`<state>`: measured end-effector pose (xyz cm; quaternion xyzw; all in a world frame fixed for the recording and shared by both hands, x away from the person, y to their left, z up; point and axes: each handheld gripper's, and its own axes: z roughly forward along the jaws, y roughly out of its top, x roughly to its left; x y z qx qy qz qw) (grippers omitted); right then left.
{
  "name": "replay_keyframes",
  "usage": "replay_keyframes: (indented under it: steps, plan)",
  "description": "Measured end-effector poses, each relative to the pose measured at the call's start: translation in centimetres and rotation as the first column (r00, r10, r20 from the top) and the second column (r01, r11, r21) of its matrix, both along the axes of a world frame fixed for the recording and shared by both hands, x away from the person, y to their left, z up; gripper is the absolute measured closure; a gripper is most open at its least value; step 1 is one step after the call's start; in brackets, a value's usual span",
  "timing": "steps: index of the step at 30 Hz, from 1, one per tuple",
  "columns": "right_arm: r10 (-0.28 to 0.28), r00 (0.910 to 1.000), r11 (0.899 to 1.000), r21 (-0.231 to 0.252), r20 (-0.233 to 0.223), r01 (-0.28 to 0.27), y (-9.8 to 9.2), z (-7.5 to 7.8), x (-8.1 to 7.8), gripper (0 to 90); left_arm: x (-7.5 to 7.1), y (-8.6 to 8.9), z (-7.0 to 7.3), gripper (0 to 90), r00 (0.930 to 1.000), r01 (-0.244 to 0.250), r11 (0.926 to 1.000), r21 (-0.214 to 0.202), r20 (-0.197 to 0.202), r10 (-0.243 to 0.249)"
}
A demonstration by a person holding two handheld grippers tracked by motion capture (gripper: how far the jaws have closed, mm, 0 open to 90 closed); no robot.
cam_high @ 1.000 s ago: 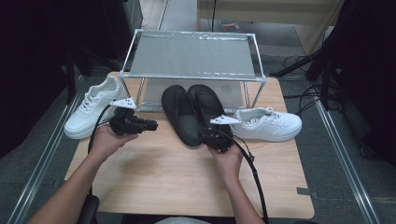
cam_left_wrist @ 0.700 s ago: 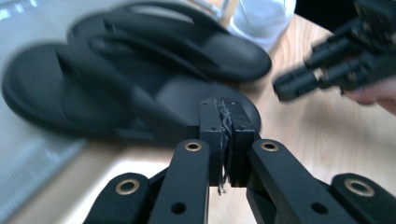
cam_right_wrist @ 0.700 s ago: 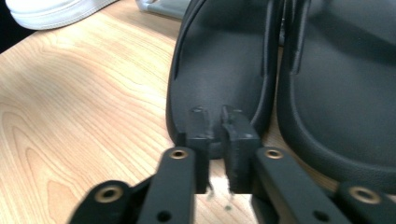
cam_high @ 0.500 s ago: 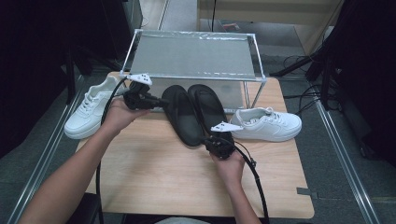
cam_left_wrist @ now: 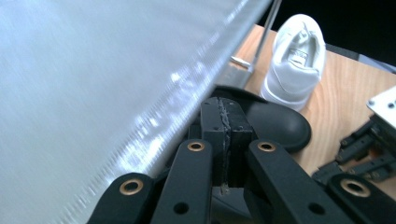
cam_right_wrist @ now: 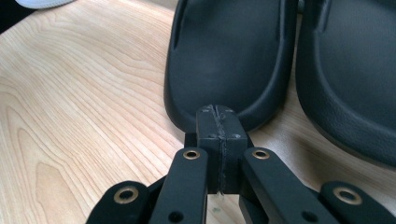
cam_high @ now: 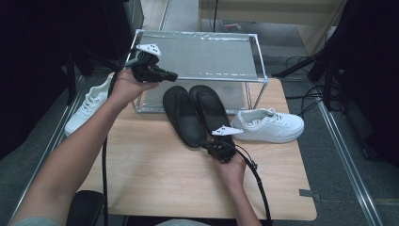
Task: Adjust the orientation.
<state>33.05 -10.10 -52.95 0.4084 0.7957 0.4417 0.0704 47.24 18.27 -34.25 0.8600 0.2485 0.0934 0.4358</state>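
Two black slides [cam_high: 196, 113] lie side by side at the centre of the wooden table [cam_high: 141, 174], toes toward twelve o'clock and partly under the metal rack [cam_high: 197, 56]. The right gripper [cam_high: 215, 147] rests at the heels of the pair, at about five o'clock of them; its jaws are pressed together on nothing, the tips right at the heel rim of one slide [cam_right_wrist: 229, 60] in the right gripper view. The left gripper [cam_high: 162, 74] is held up at the rack's front left corner, about eleven o'clock of the slides, jaws likewise pressed together and empty. One white sneaker [cam_high: 268, 126] sits at three o'clock of the slides; another [cam_high: 89, 106] lies at nine o'clock, at the table's left edge.
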Motion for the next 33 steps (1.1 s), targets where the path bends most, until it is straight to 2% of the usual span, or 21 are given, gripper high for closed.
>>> replay_keyframes:
  steps: [3, 6, 11, 16, 19, 23, 29, 33]
  plan:
    - [-0.003, 1.0, 1.0, -0.005, -0.005, 0.003, -0.1, -0.1, 0.0, 90.0, 1.3, -0.1, 0.3, 90.0, 0.9998, -0.014, 0.9999, -0.002, -0.014, 0.014]
    - [0.006, 0.9999, 1.0, -0.008, -0.009, -0.006, -0.1, -0.3, 0.2, 90.0, 2.3, -0.2, 0.0, 90.0, 0.9997, -0.023, 0.9996, 0.018, -0.001, 0.023]
    - [0.014, 0.9998, 1.0, -0.023, -0.013, -0.014, 0.3, -0.8, 0.4, 90.0, 3.4, -0.3, -0.9, 90.0, 0.9989, -0.033, 0.9976, 0.061, -0.032, 0.035]
    - [0.016, 0.9999, 1.0, -0.025, -0.005, -0.016, 0.5, -0.8, 0.6, 90.0, 3.7, -0.1, -1.3, 90.0, 0.9988, -0.03, 0.9991, 0.031, -0.037, 0.031]
    - [0.02, 0.9998, 0.999, -0.025, -0.004, -0.02, 0.9, -0.8, 0.8, 90.0, 3.8, -0.1, -1.4, 90.0, 0.9993, -0.027, 0.9988, 0.042, -0.025, 0.028]
    - [0.035, 0.9994, 0.999, -0.027, -0.004, -0.035, 1.9, -0.8, 1.1, 90.0, 3.8, -0.1, -1.4, 90.0, 0.9986, -0.036, 0.9986, 0.038, -0.037, 0.037]
    - [0.06, 0.9982, 0.998, -0.03, -0.004, -0.061, 3.4, -0.8, 2.0, 90.0, 3.8, -0.3, -1.4, 90.0, 0.9986, -0.039, 0.998, 0.05, -0.034, 0.041]
    - [0.074, 0.9972, 0.996, -0.041, 0.011, -0.073, 4.5, -0.5, 2.6, 90.0, 3.8, -0.3, -1.4, 90.0, 0.998, -0.046, 0.9975, 0.054, -0.04, 0.048]
